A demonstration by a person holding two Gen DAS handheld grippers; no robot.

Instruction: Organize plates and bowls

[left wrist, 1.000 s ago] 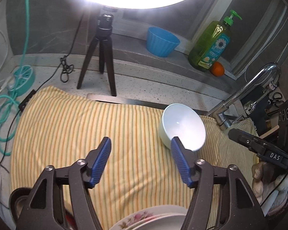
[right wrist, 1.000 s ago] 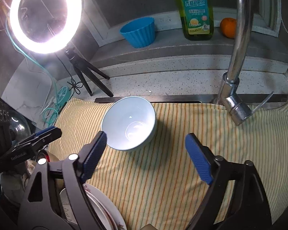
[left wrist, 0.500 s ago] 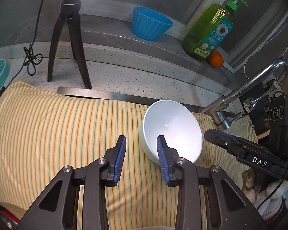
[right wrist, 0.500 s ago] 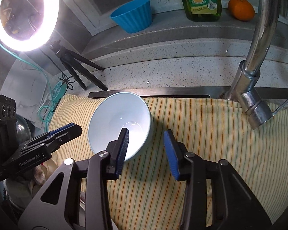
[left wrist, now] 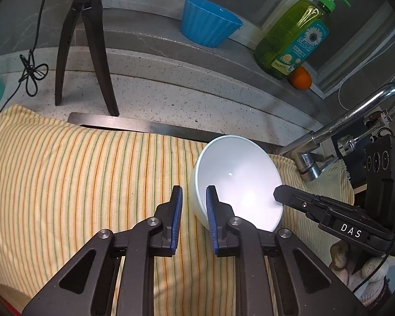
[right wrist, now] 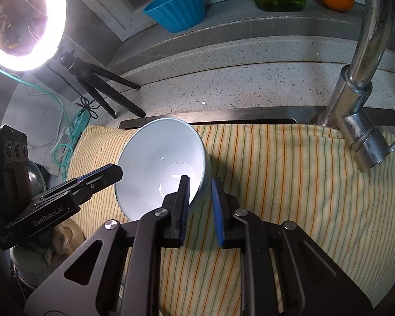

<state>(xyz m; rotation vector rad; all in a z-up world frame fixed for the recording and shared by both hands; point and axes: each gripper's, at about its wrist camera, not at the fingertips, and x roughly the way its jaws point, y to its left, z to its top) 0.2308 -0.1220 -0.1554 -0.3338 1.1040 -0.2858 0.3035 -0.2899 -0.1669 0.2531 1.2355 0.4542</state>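
Two grippers closing on one bowl

The left gripper [left wrist: 193, 194] and right gripper [right wrist: 200, 187] are each pinching opposite rims of the white bowl [left wrist: 237, 181] on the striped cloth [left wrist: 79, 184]; uneven lifting could tip it loose.

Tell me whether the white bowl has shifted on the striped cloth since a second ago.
Cannot tell. The bowl looks nearer the faucet, but the cameras moved too.

Closed in on the white bowl [left wrist: 237, 181] from both sides, left gripper [left wrist: 193, 197] and right gripper [right wrist: 200, 184] jaws just narrowed astride opposite rims.
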